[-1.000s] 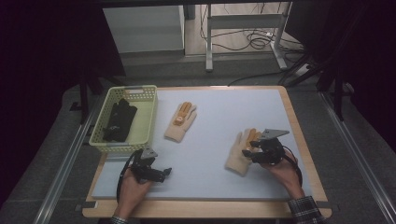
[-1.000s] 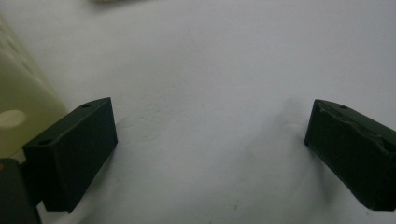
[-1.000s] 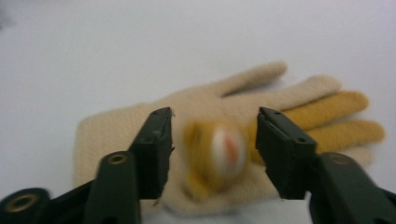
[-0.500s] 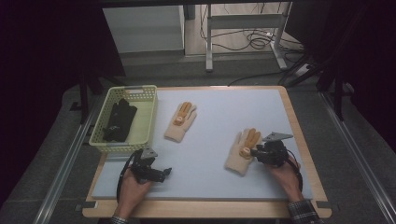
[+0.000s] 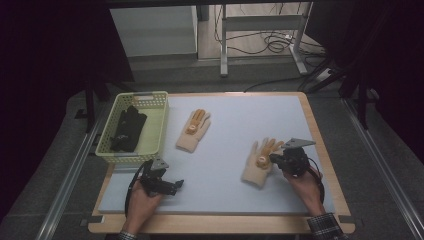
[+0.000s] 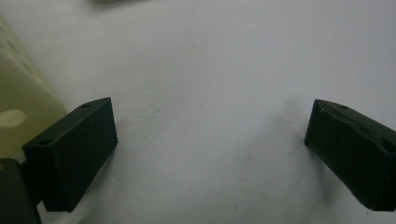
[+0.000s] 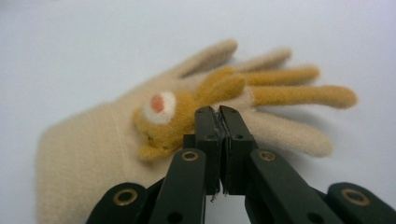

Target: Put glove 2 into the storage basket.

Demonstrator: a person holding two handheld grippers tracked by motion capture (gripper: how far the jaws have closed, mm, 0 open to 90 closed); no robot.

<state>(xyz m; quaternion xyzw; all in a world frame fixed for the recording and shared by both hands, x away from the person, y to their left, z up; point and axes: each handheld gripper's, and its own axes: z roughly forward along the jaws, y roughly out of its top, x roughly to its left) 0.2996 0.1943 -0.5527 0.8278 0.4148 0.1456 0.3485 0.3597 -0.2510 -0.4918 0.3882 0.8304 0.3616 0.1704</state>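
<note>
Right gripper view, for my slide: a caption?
Right gripper shut at the beige fleece glove with its orange animal face.

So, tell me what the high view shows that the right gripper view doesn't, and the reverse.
High view: the pale green basket with a dark item in it, a second cream glove beside it, and the left gripper, jaws open, low over the table. Right gripper view: close detail, the orange animal face with its pink nose, and the jaws, which have just been closing, pressed together beside it, with no fabric visibly between them. Both: the right gripper, the near glove at its tips, and the white table surface.
</note>
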